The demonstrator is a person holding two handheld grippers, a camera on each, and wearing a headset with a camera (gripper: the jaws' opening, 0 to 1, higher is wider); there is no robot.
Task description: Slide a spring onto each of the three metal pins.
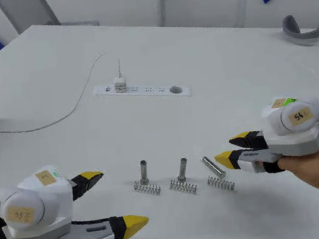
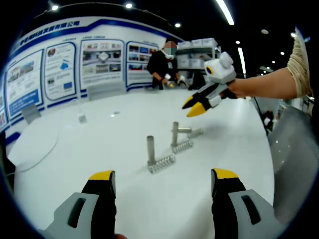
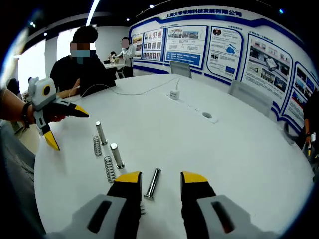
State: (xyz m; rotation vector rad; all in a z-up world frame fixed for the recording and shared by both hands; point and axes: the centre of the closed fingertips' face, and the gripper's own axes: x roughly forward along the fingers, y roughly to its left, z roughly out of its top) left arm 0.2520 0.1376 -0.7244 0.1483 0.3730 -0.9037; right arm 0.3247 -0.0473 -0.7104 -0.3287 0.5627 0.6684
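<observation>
Three metal pins sit in a row on the white table (image 1: 50,70), toward 6 o'clock in the head view. The left pin (image 1: 143,171) and the middle pin (image 1: 182,169) stand upright; the right pin (image 1: 213,167) lies on its side. Three springs lie flat on the table, one just beside each pin at its 6 o'clock: the left spring (image 1: 147,188), the middle spring (image 1: 183,186) and the right spring (image 1: 221,183).

The right claw (image 1: 225,150) hovers at 3 o'clock of the right pin, jaws apart and empty. In the right gripper view the lying pin rests on the table in line with the gap between them. The left claw (image 1: 121,197) is at 8 o'clock of the left pin, jaws wide apart, holding nothing.

At 12 o'clock, well apart from the pins, lies a power strip (image 1: 142,89) with a white adapter (image 1: 120,84) plugged in. A cable (image 1: 68,114) trails off toward 9 o'clock.
</observation>
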